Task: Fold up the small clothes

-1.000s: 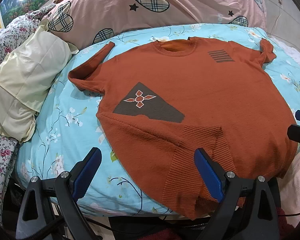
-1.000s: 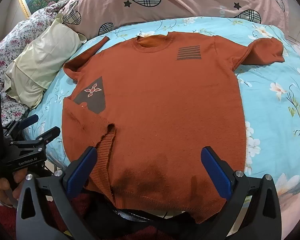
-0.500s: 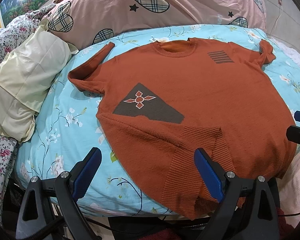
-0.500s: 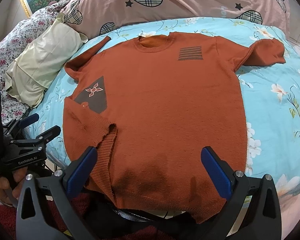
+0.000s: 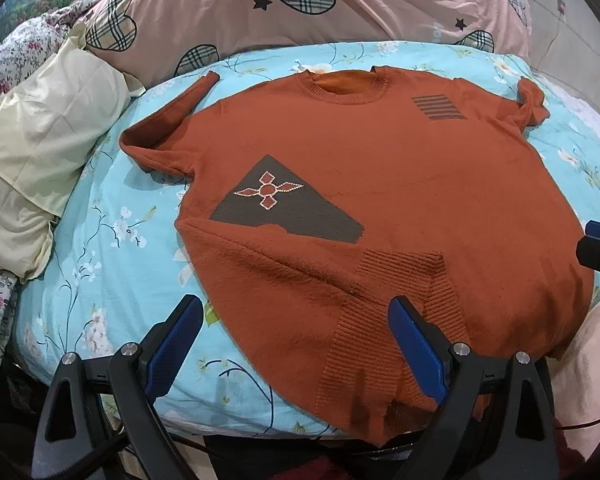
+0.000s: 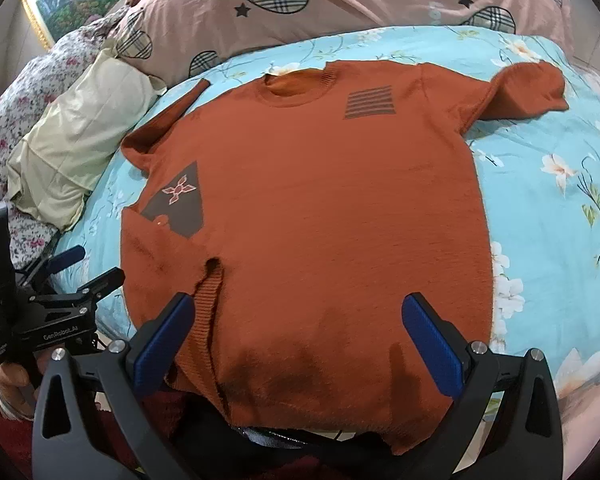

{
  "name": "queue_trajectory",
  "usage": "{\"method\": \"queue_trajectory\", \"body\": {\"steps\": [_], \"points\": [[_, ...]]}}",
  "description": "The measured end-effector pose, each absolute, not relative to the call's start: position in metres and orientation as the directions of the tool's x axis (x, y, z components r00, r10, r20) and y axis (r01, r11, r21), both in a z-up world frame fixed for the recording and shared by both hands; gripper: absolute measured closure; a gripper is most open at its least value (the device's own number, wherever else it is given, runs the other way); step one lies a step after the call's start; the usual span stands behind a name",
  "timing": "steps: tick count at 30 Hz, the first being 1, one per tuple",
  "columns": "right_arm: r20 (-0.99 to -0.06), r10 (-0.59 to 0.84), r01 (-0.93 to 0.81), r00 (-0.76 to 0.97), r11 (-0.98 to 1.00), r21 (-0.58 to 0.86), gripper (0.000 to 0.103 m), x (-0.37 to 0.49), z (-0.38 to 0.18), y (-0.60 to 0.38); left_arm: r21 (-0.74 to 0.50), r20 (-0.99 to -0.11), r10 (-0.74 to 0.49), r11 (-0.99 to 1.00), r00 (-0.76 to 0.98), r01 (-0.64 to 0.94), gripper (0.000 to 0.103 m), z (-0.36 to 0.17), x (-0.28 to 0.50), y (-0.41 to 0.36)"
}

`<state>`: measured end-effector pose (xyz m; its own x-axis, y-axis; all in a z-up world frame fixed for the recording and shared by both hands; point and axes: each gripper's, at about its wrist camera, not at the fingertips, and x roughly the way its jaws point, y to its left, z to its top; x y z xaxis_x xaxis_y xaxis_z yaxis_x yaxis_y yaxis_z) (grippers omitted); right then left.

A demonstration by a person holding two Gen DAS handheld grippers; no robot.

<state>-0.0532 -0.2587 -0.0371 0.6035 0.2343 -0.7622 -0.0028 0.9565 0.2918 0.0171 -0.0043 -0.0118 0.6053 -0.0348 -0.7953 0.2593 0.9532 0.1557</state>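
Note:
An orange knit sweater (image 5: 400,184) lies face up on the blue floral bed, neck away from me; it also shows in the right wrist view (image 6: 320,208). Its lower left corner is folded up over the body, showing the ribbed hem (image 5: 396,280). The hem hangs over the bed's near edge. My left gripper (image 5: 296,320) is open and empty above the folded corner. My right gripper (image 6: 296,320) is open and empty above the hem. The left gripper also shows in the right wrist view (image 6: 72,272), at the far left.
A pink quilt with plaid hearts (image 5: 300,4) is piled behind the sweater. A cream pillow (image 5: 40,152) lies at the left. The blue floral sheet (image 6: 560,208) is bare right of the sweater. The bed's near edge drops off below the grippers.
Almost nothing has changed: both grippers stay open and nearly still. The sweater has not moved.

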Motion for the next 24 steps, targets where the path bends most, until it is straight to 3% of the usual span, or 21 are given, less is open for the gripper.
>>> {"method": "queue_trajectory", "body": {"steps": [13, 24], "points": [[-0.744, 0.227, 0.057, 0.629, 0.941, 0.335, 0.0, -0.032, -0.04, -0.295, 0.134, -0.815, -0.051, 0.953, 0.577, 0.273, 0.009, -0.026, 0.044, -0.013], [-0.701, 0.061, 0.225, 0.711, 0.924, 0.309, 0.001, 0.017, -0.011, -0.404, 0.026, -0.829, -0.126, 0.965, 0.545, 0.262, 0.008, -0.021, 0.09, -0.012]]}}
